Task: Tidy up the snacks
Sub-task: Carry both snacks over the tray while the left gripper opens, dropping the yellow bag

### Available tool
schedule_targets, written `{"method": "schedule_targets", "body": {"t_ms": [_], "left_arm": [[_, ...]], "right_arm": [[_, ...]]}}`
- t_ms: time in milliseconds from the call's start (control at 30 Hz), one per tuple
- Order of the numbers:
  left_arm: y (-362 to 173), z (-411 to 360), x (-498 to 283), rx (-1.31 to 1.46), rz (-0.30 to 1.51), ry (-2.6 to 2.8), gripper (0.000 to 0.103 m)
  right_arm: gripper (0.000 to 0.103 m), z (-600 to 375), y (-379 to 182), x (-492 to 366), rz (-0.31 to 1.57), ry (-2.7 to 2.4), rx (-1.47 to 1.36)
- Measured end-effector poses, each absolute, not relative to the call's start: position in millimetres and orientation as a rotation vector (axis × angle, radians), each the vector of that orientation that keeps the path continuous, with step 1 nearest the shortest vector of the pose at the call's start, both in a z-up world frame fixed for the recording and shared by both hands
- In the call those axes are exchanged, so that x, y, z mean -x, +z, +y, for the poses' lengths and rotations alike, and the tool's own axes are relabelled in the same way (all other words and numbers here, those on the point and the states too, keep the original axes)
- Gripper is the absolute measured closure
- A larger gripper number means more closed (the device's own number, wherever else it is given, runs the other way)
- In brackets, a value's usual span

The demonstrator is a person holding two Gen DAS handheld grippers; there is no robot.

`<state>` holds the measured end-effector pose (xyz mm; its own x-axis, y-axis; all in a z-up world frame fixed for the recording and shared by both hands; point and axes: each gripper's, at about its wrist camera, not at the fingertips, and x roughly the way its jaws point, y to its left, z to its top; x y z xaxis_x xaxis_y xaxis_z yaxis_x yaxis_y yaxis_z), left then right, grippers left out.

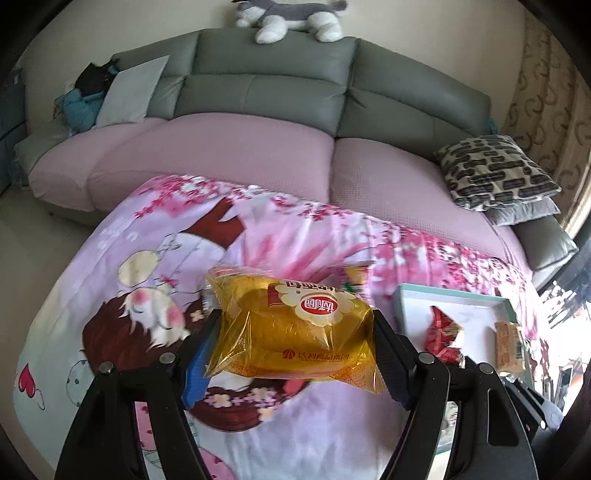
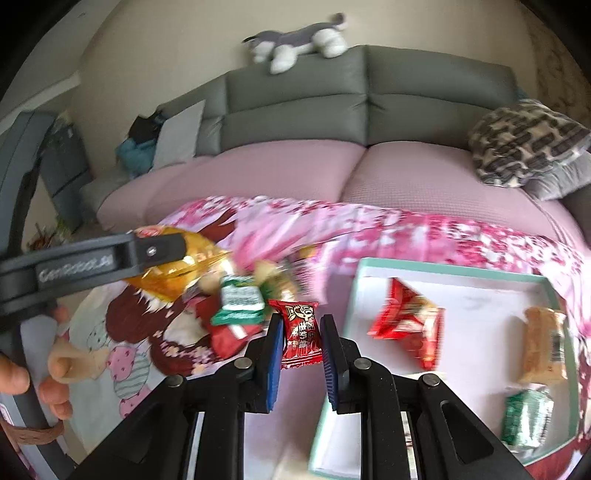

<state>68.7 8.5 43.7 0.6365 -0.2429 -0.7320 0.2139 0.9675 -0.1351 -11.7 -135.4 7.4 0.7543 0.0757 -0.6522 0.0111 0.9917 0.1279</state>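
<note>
My left gripper (image 1: 295, 343) is shut on a yellow bread packet (image 1: 291, 328) and holds it above the pink cartoon cloth (image 1: 110, 266). The packet also shows in the right wrist view (image 2: 173, 269), held by the left gripper's finger (image 2: 147, 254). My right gripper (image 2: 301, 341) is shut on a small red snack packet (image 2: 301, 332) near the left rim of the white tray (image 2: 373, 269). The tray (image 1: 454, 306) holds a red packet (image 2: 406, 325), a tan bar (image 2: 543, 343) and a green packet (image 2: 528, 417). A pile of loose snacks (image 2: 240, 299) lies on the cloth.
A grey sofa (image 1: 280, 70) with pink seat covers stands behind the table. A patterned pillow (image 1: 495, 170) lies on its right end and a plush dog (image 1: 291, 18) on its backrest. The person's hand (image 2: 22, 373) is at the far left.
</note>
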Motion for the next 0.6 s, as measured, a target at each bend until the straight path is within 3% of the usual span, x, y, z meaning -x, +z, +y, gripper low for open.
{"method": "schedule_targets", "body": {"t_ms": [600], "left_arm": [[45.2,-128.0,-31.3,-0.101,0.820,-0.575,0.026]], "right_arm": [[0.082,-281.2,17.5,64.8,0.657,-0.326,-0.313]]}}
